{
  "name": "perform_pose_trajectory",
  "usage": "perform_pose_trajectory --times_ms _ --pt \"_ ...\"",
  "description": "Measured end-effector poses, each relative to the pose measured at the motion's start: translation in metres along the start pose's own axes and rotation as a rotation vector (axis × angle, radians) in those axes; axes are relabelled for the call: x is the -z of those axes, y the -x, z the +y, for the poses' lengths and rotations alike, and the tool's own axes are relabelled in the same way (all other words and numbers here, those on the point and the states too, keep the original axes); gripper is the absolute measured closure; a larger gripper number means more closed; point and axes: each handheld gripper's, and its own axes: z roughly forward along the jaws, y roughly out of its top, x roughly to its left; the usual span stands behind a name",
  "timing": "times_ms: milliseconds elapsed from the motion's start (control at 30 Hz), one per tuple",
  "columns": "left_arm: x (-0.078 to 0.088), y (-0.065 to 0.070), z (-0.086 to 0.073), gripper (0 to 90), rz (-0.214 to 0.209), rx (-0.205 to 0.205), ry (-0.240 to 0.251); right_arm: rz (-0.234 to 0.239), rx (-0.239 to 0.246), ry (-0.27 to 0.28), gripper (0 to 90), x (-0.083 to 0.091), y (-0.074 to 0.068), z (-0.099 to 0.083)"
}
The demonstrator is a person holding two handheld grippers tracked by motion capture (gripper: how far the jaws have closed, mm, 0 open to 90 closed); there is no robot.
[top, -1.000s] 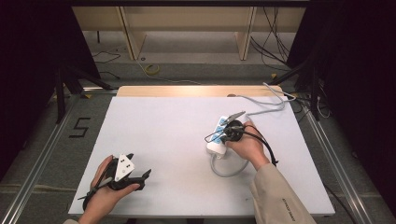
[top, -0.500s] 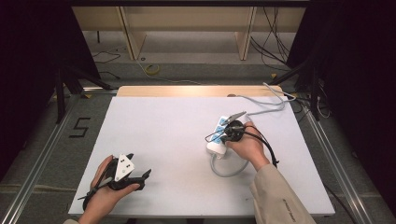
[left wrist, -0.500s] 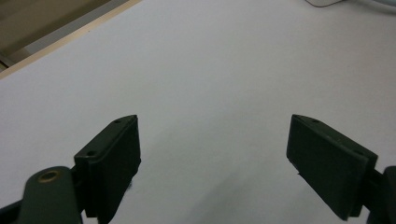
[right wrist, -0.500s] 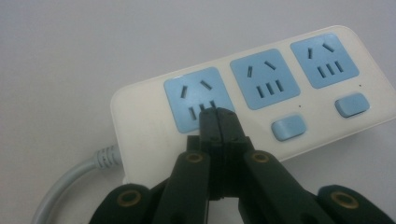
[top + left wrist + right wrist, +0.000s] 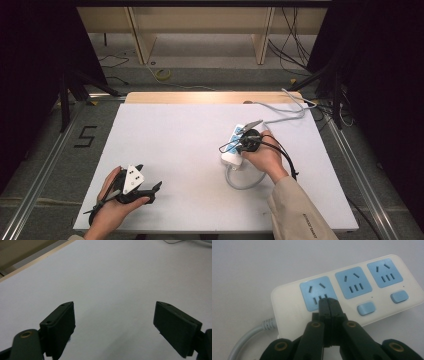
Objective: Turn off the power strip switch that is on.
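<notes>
Right gripper [image 5: 329, 300] jaws were pressed together, empty, tips over the white three-socket power strip with blue faces [image 5: 352, 293]. Left gripper [image 5: 113, 322] sat well apart from it, jaws wide open, empty.

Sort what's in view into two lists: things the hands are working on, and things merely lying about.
In play:
- white power strip with blue sockets and switches
- right gripper, jaws shut, tips over the strip's end socket nearest its grey cord
- left gripper, jaws open over bare table

Lying about:
- cables on the floor beyond the table
</notes>
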Motion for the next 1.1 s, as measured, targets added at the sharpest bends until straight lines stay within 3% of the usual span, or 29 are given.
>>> perform_pose_trajectory --times_ms 233,267,400,1100 --pt "0.0 0.0 0.0 17.3 0.002 0.003 0.001 -0.017 0.009 0.003 90.0 0.0 -0.003 0.0" --pt "0.0 0.0 0.0 17.3 0.001 0.001 0.0 -0.004 -0.005 0.031 90.0 0.002 -0.003 0.001" --pt "0.0 0.0 0.0 17.3 0.002 0.003 0.002 -0.017 0.02 0.019 90.0 0.001 -0.006 0.002" --pt "-0.001 0.0 -0.001 17.3 -0.001 0.008 0.0 -0.035 -0.008 0.1 90.0 0.02 -0.002 0.002"
